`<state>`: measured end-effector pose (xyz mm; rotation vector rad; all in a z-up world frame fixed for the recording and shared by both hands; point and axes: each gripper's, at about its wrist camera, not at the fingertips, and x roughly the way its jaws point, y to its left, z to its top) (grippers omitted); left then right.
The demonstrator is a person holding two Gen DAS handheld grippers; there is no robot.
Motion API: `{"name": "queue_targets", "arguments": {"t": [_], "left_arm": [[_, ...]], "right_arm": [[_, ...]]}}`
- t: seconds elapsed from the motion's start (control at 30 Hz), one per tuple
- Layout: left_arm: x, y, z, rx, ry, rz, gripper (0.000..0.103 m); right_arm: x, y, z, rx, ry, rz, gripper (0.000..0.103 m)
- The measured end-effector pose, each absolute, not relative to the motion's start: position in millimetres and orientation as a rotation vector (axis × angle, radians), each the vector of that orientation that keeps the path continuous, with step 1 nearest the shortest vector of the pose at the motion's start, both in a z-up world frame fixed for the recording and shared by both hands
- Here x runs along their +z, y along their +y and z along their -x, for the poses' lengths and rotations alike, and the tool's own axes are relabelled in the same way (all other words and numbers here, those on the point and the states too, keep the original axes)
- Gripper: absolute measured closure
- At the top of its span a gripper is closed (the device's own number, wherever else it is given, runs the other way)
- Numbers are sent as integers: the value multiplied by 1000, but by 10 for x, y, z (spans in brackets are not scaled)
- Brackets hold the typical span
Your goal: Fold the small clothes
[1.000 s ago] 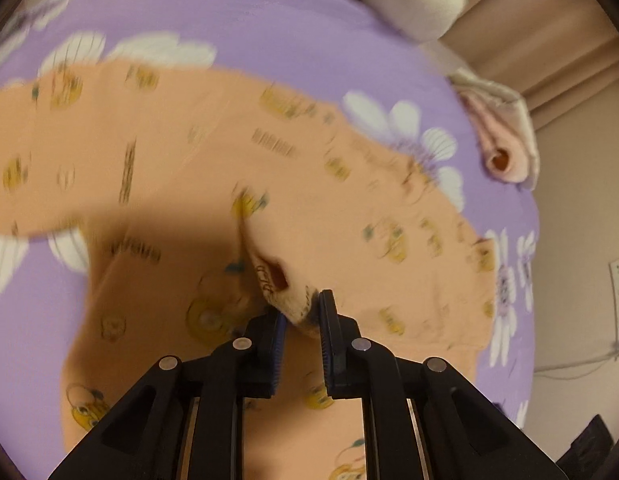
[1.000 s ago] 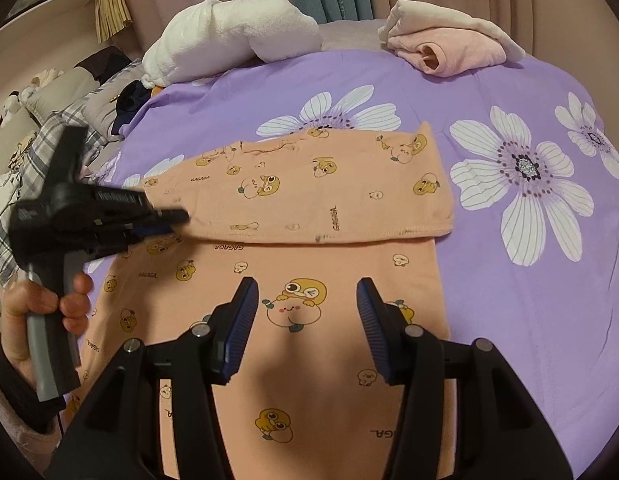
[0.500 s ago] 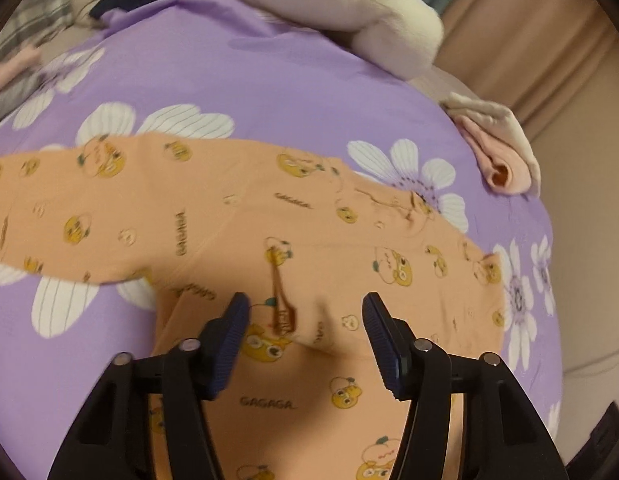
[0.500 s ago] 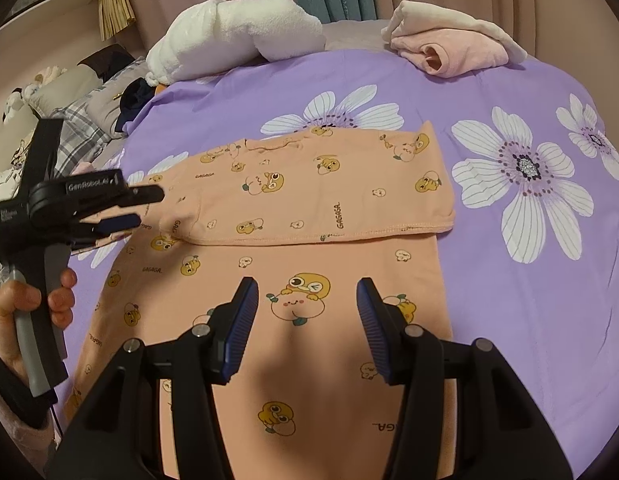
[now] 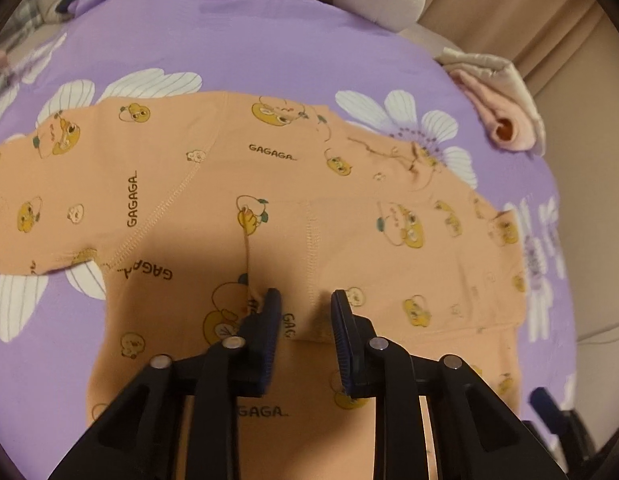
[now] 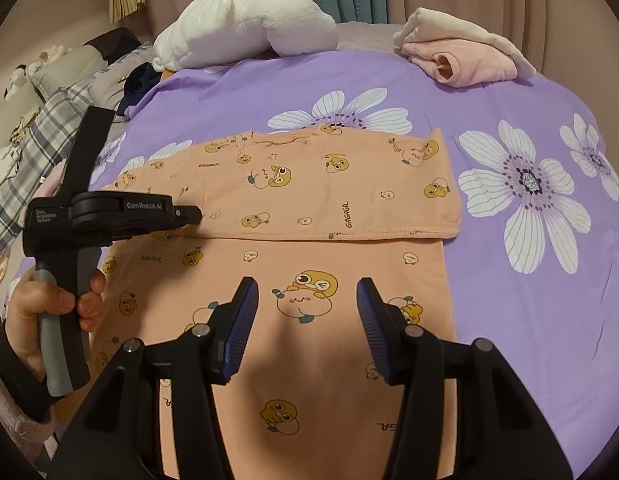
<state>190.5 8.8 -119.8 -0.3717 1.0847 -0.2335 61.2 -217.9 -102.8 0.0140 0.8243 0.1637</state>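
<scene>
Lying flat on the purple flowered bedspread point(image 6: 489, 92), the orange printed shirt point(image 6: 309, 200) occupies the area directly ahead of and beneath both grippers. One sleeve is folded across the chest, forming a horizontal band whose hemmed lower edge runs just ahead of the right gripper point(image 6: 307, 300).

Right gripper: fingers spread wide, holding nothing, positioned above the shirt body. A large cartoon print sits between its blue pads point(image 6: 241, 320).

Left gripper point(image 5: 305, 300): fingers apart with a moderate gap, pinching nothing. In the left wrist view its tips sit low over the fabric at the edge of the folded sleeve; whether they touch the cloth cannot be determined. In the right wrist view the same gripper point(image 6: 189, 214) appears to the left, its tips at the near-left end of the folded band, with the left hand point(image 6: 41, 300) around the grey grip.

The unfolded sleeve point(image 5: 49, 192) extends to the left of the left gripper, flat on the bedspread.

Beyond the shirt — well apart from both grippers — a white plush bundle point(image 6: 245, 28) lies ahead-left and a folded pink-and-cream garment point(image 6: 469, 56) ahead-right.
</scene>
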Motion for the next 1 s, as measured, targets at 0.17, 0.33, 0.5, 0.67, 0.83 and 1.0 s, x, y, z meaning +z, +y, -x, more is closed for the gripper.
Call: {"name": "queue_targets", "arguments": {"t": [0.17, 0.33, 0.5, 0.67, 0.83, 1.0], "left_arm": [[-1043, 363, -1752, -253, 1055, 474, 53], [-958, 962, -1482, -223, 1009, 609, 41], [-979, 1832, -1207, -111, 959, 753, 41], [-1096, 2628, -957, 30, 893, 912, 41], [-1328, 3220, -846, 124, 815, 1100, 41], [-1424, 3587, -920, 140, 707, 1226, 41]], "right_arm": [[-988, -2141, -583, 169, 821, 0, 52], [-944, -2115, -517, 182, 820, -3, 47], [-973, -2088, -444, 185, 834, -26, 47], [-1032, -2032, -407, 191, 853, -53, 47], [-1073, -1967, -415, 190, 877, -75, 47], [-1083, -1882, -427, 181, 890, -66, 47]]}}
